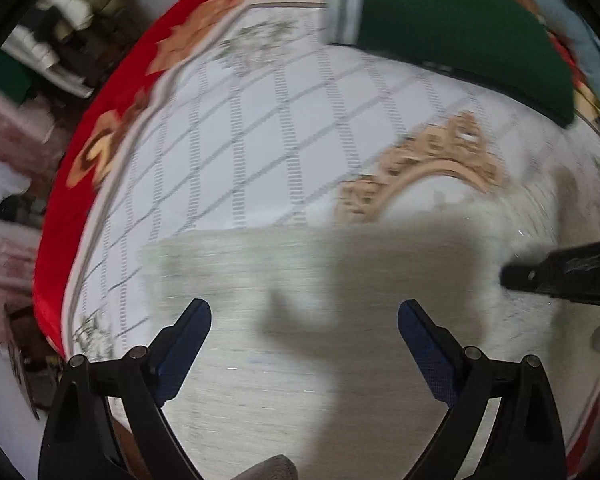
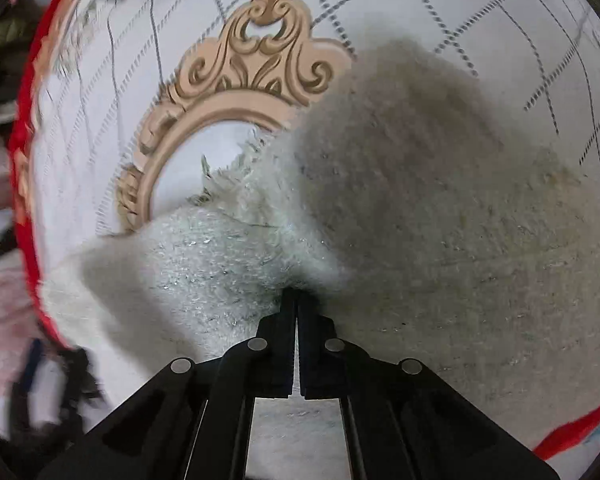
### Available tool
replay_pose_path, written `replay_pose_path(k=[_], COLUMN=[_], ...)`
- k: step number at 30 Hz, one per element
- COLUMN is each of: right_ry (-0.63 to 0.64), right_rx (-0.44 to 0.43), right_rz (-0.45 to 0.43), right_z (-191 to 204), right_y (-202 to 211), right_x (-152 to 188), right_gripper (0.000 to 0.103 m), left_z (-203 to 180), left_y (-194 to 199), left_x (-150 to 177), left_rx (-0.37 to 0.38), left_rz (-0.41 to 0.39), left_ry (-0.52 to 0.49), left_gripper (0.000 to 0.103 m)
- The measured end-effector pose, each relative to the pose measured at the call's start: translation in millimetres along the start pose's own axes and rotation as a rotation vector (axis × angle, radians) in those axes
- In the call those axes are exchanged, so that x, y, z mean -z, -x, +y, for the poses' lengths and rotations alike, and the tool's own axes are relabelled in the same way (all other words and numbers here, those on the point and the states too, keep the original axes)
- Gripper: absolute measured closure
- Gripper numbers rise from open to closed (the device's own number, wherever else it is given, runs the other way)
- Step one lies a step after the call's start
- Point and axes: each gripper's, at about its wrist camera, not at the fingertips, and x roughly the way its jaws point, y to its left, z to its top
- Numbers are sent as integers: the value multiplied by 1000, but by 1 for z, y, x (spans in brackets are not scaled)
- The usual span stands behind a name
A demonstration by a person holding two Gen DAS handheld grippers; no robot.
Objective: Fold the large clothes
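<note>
A: Where does the cream fluffy garment (image 2: pixel 440 220) lie now, from the jaws?

B: In the right wrist view it fills the middle and the right side of the frame, spread on the white bed cover (image 2: pixel 100 112). The right gripper (image 2: pixel 298 300) has its jaws together, clamped on a raised fold of this garment at the lower centre. The fabric rises like a small ridge to the tips.

A: And the left gripper (image 1: pixel 304 316)?

B: Its jaws stand wide apart, nothing is between them. In the left wrist view the garment (image 1: pixel 300 288) lies directly under and ahead of them, across the lower half of the frame. Its upper edge runs from left to right, so I judge the long axis goes across the frame. The right gripper (image 1: pixel 512 278) enters from the right edge, at the garment's right side.

A: So which hand is nearer to the free part?

B: The left one, I think. The coming move seems to need it to come down on the left portion, while the right keeps its pinch.

A: Please count the things.

B: One cream garment, two grippers, one green garment (image 1: pixel 460 36) with a striped cuff at the upper right of the left view, and one red floral blanket (image 1: pixel 112 112) under the cover. The picture is blurred, so finer details I cannot tell.
</note>
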Motion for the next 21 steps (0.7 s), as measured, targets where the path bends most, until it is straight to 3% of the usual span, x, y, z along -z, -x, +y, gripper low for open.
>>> replay_pose_path(k=[1, 2, 3, 4, 5, 6, 9, 10, 12, 17, 20, 21], right_ry=[-17, -39, -67, -97, -131, -174, -327, -360, -452, -473, -432, -424], right_rx=[-67, -102, -124, -134, -130, -109, -66, -82, -197, -588, -717, -752], right_rz=[-45, -95, -149, -208, -271, -328, -387, -393, -382, -393, -476, -479], right_z=[-15, -31, -50, -71, -92, -114, -176, -183, -220, -238, -227, -221], right_y=[20, 39, 56, 74, 90, 105, 115, 107, 81, -11, -14, -16], right_x=[9, 20, 33, 49, 67, 84, 147, 158, 182, 161, 138, 130], right_gripper=[97, 87, 66, 53, 30, 20, 20, 20, 20, 20, 19, 25], left_z=[-11, -21, -29, -39, -46, -51, -52, -51, -49, -48, -52, -53], left_y=[0, -3, -6, -15, -24, -35, -52, -53, -52, -54, -54, -54], left_x=[0, -1, -2, -2, -2, -2, -2, -3, -2, -1, -3, -3], left_rx=[15, 17, 17, 16, 0, -17, -25, -31, -27, -23, -33, -37], left_rz=[-2, 0, 6, 18, 28, 40, 60, 58, 59, 55, 45, 39], left_ry=[-16, -34, -48, -62, -72, -80, -58, -51, -48, -49, -72, -79], left_gripper=[6, 6, 6, 6, 6, 6, 3, 0, 0, 0, 0, 0])
